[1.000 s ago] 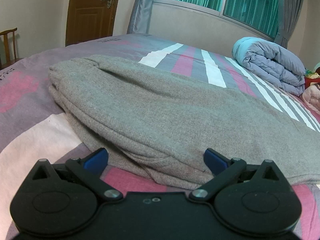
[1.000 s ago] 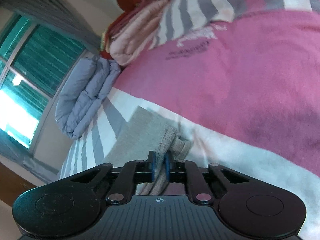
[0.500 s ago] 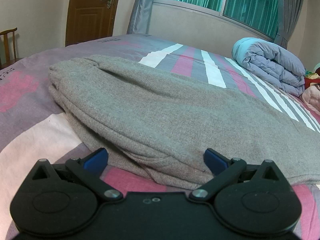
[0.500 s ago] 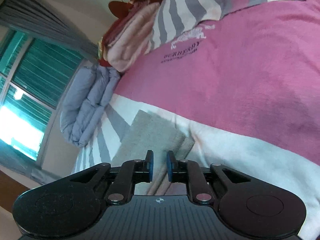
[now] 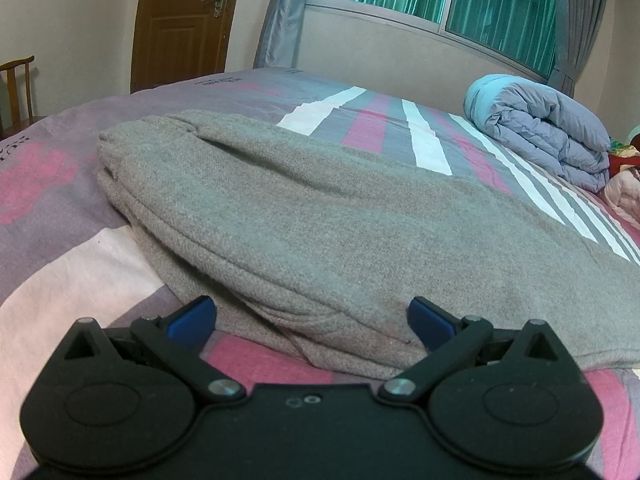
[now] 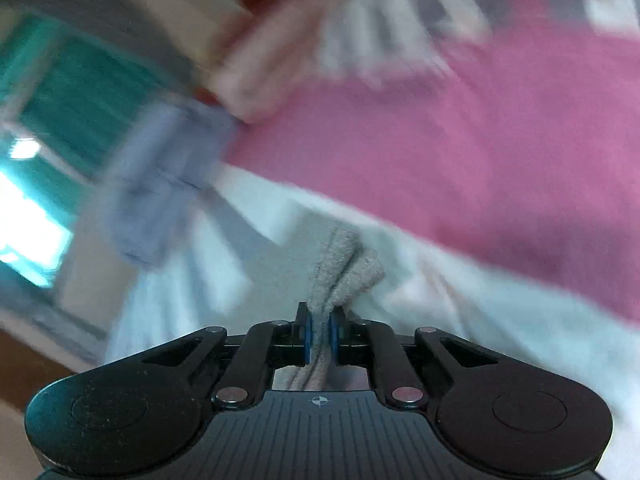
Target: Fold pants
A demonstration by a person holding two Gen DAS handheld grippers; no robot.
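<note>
Grey pants [image 5: 320,220] lie folded lengthwise on the striped bed, waistband at the far left. My left gripper [image 5: 312,320] is open, its blue pads on either side of the near folded edge, resting low on the bed. In the blurred right wrist view my right gripper [image 6: 320,332] is shut on the bunched leg-end cuffs of the pants [image 6: 344,264], which stick up between the pads.
A rolled blue-grey duvet [image 5: 540,128] lies at the far right of the bed, with pink bedding [image 5: 624,196] beside it. A wooden door [image 5: 180,20] and a chair [image 5: 16,88] stand at the left. A window with green curtains [image 5: 460,4] is behind.
The right gripper, slightly open half a second ago, has shut on the cuffs again and is moving fast; the view is blurred. The left gripper has not moved.
</note>
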